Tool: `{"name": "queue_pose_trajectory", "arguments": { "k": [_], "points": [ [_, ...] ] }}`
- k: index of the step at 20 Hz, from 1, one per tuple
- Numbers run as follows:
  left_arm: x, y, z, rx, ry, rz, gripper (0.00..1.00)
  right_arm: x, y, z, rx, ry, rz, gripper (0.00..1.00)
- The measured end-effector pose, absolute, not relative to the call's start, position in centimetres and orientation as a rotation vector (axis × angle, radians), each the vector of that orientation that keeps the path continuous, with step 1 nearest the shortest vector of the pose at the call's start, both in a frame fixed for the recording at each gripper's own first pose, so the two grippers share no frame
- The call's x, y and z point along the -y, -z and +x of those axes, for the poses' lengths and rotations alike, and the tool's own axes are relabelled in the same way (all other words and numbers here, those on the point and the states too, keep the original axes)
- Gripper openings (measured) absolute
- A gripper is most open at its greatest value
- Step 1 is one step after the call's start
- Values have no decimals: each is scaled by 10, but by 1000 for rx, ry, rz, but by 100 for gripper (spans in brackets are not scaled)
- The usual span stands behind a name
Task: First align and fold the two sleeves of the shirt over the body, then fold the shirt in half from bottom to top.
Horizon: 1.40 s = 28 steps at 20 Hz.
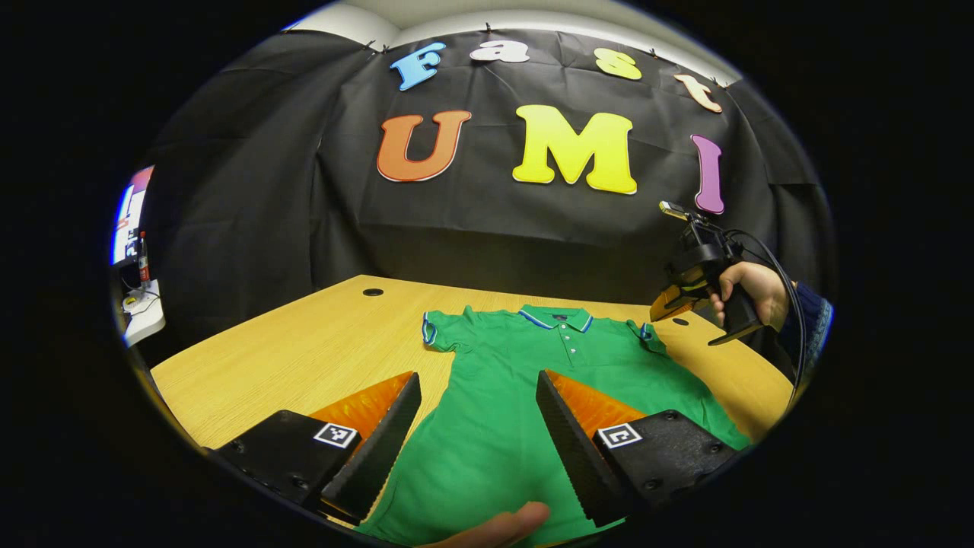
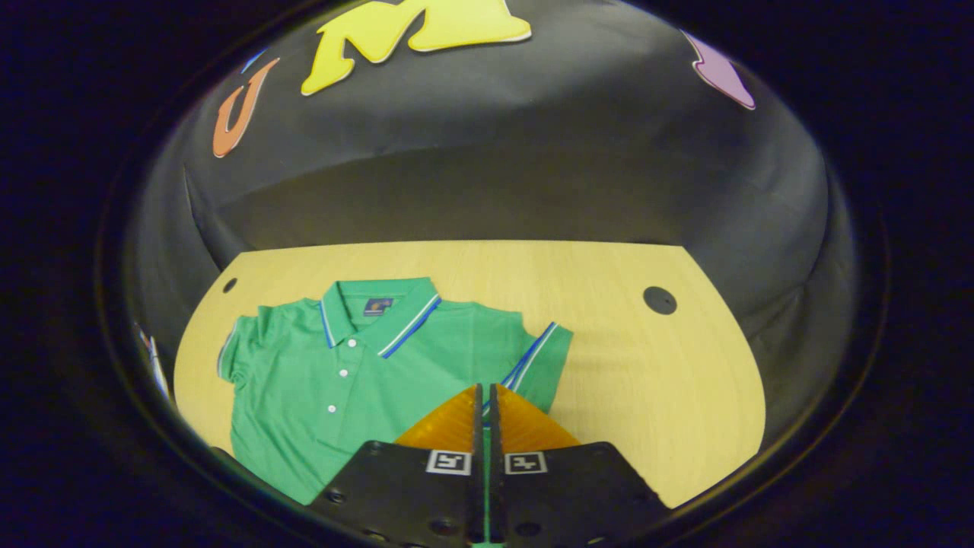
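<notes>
A green polo shirt lies flat and face up on the wooden table, collar toward the wall, both short sleeves spread out. My left gripper stands open above the shirt's lower body, nothing between its fingers. A hand holds my right gripper above the table just past the shirt's right sleeve. In the right gripper view the right gripper is shut, its tips over the near edge of that blue-trimmed sleeve; the shirt lies to its left. The sleeve looks flat, not lifted.
The table has bare wood right of the shirt and a round cable hole; another hole sits at the far left. A side desk with a screen stands at the far left. A fingertip shows at the bottom edge.
</notes>
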<state>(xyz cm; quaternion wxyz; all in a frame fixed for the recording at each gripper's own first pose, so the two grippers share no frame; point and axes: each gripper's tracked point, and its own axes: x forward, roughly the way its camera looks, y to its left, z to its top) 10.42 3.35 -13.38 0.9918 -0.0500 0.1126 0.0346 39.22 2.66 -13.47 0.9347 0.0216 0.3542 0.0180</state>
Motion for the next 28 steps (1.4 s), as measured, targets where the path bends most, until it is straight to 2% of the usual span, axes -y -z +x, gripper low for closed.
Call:
{"name": "queue_pose_trajectory", "arguments": {
  "k": [2, 3, 4, 7, 8, 9, 11, 12, 14, 15, 16, 18, 24, 28],
  "points": [
    [-30, 137, 104, -237, -62, -111, 99, -23, 147, 395, -751, 5, 13, 49],
    [-30, 138, 104, -242, -57, -115, 99, -23, 151, 395, -760, 7, -14, 61],
    [-30, 140, 104, -248, -55, -117, 99, -25, 155, 397, -763, 11, -39, 65],
    [-33, 143, 106, -257, -62, -118, 99, -32, 173, 404, -797, 41, -52, 65],
    [-34, 144, 107, -260, -63, -120, 99, -30, 181, 406, -811, 56, -65, 62],
    [-35, 145, 107, -265, -65, -122, 99, -25, 188, 407, -825, 79, -92, 65],
    [-37, 147, 109, -271, -70, -122, 99, -16, 192, 407, -839, 114, -89, 56],
    [-38, 146, 108, -270, -70, -124, 99, -19, 190, 405, -846, 113, -36, 34],
    [-37, 150, 110, -276, -67, -133, 99, -18, 187, 406, -838, 105, 40, 24],
    [-37, 151, 110, -282, -66, -137, 99, -16, 185, 405, -835, 96, 60, 9],
    [-36, 153, 110, -288, -66, -140, 99, -17, 183, 404, -833, 78, 84, 3],
    [-36, 154, 109, -292, -68, -141, 99, -15, 177, 403, -818, 64, 111, 0],
    [-35, 152, 110, -285, -66, -139, 99, -27, 146, 400, -749, 3, 140, 0],
    [-36, 151, 109, -285, -69, -134, 99, -20, 159, 400, -779, 72, 20, 1]
  ]
}}
